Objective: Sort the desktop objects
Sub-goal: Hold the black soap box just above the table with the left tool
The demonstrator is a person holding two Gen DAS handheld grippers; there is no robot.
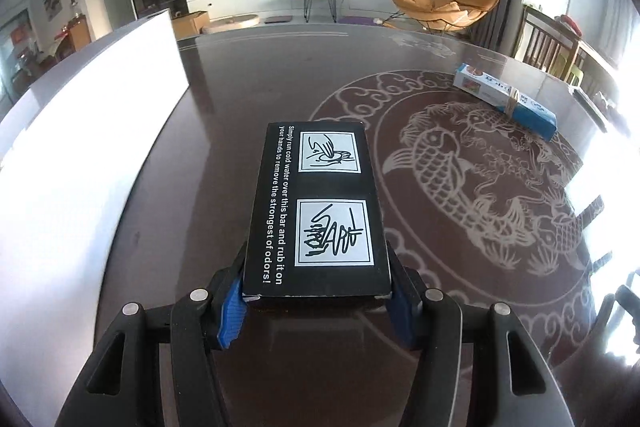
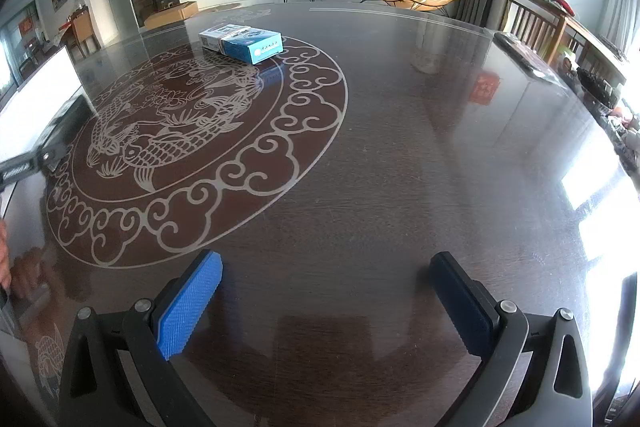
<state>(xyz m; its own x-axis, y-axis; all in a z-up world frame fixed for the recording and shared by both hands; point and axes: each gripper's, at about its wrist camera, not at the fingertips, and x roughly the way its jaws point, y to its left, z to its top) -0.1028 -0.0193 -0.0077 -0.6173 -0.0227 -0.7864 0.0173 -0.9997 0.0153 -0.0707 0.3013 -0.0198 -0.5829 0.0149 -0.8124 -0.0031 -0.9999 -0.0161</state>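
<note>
One black box (image 1: 316,211) is clamped in the left gripper (image 1: 318,301), its long axis running straight ahead, away from the fingers, with the near short end pinched between the two blue pads (image 1: 231,311) and the far end reaching out over the table (image 1: 240,99). Its top face is flat and turned up; it carries two white squares with black line drawings, one behind the other, and a line of white print along its left edge that reads from the far end back toward the gripper. Whether its underside rests on the table or hangs just above it cannot be told. Just to the left of this gripper stands one big white bin (image 1: 84,131), its bright wall rising beside the box. Far ahead and to the right lies one blue and white carton (image 1: 505,99), long and narrow, pointing slantwise from near right to far left, with a band around its middle. From the right wrist camera that same spot shows two parts side by side, a paler one (image 2: 216,35) and a bluer one (image 2: 253,45), touching and lying far ahead and left of the right gripper (image 2: 326,297); whether it is one carton or two bound together I cannot tell. The right gripper has its two fingers spread wide with nothing between them, low over the dark table with its pale fish pattern (image 2: 168,123).
</note>
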